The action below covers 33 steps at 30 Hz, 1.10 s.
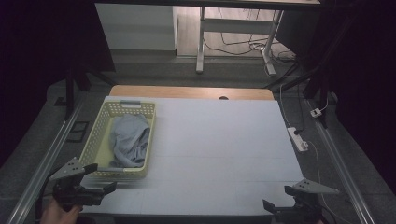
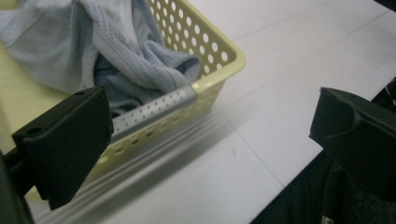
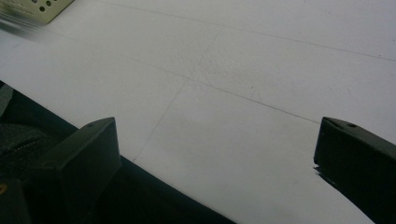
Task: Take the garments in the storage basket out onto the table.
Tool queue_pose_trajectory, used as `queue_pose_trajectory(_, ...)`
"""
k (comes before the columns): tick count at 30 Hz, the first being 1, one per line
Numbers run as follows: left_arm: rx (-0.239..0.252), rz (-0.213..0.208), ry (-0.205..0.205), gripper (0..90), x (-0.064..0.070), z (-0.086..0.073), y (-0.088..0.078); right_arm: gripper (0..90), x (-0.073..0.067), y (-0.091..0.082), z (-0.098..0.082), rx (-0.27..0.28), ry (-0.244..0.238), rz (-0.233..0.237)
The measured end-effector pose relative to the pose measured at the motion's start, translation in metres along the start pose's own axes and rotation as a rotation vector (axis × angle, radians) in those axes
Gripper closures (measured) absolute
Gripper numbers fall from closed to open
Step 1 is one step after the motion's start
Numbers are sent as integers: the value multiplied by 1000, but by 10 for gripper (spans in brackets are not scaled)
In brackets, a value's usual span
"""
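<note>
A pale yellow perforated basket (image 1: 100, 125) sits on the left side of the white table top (image 1: 219, 140), holding a crumpled light blue-grey cloth (image 1: 130, 140). My left gripper (image 1: 99, 179) hovers open just in front of the basket's near rim, with nothing between its jaws. In the left gripper view the basket's near corner (image 2: 219, 63) and the cloth (image 2: 140, 60) lie straight ahead between the jaws. My right gripper (image 1: 274, 201) is open over the table's front right edge, its jaws spread wide above bare white surface (image 3: 261, 84).
A wooden strip (image 1: 191, 91) runs along the table's far edge. A white power strip (image 1: 298, 138) and cables lie on the floor to the right. Metal rails (image 1: 46, 154) flank the table. A desk frame (image 1: 233, 32) stands beyond.
</note>
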<state>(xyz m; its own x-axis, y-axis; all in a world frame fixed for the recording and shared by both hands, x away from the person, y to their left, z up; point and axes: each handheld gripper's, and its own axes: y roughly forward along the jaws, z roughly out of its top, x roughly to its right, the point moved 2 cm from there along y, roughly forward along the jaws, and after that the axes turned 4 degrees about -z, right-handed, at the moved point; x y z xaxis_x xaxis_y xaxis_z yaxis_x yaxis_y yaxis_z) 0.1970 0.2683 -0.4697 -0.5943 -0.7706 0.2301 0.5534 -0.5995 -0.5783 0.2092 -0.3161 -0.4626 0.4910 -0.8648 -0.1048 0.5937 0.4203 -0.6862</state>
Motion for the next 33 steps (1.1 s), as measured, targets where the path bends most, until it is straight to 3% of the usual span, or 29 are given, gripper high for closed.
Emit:
queue_pose_trajectory(10, -3, -13, -22, 0, -7, 12, 13, 4, 0, 0, 0, -4, 3, 4)
queue_pose_trajectory(18, -30, 13, -2, 0, -14, 24, 26, 3, 0, 1, 0, -8, 5, 2)
queue_pose_trajectory(24, -55, 37, -21, 0, -23, 34, 35, 4, 0, 1, 0, -11, 5, 4)
queue_pose_trajectory(33, -70, 74, -15, 0, -36, 49, 47, 3, 0, 1, 0, -14, 6, 7)
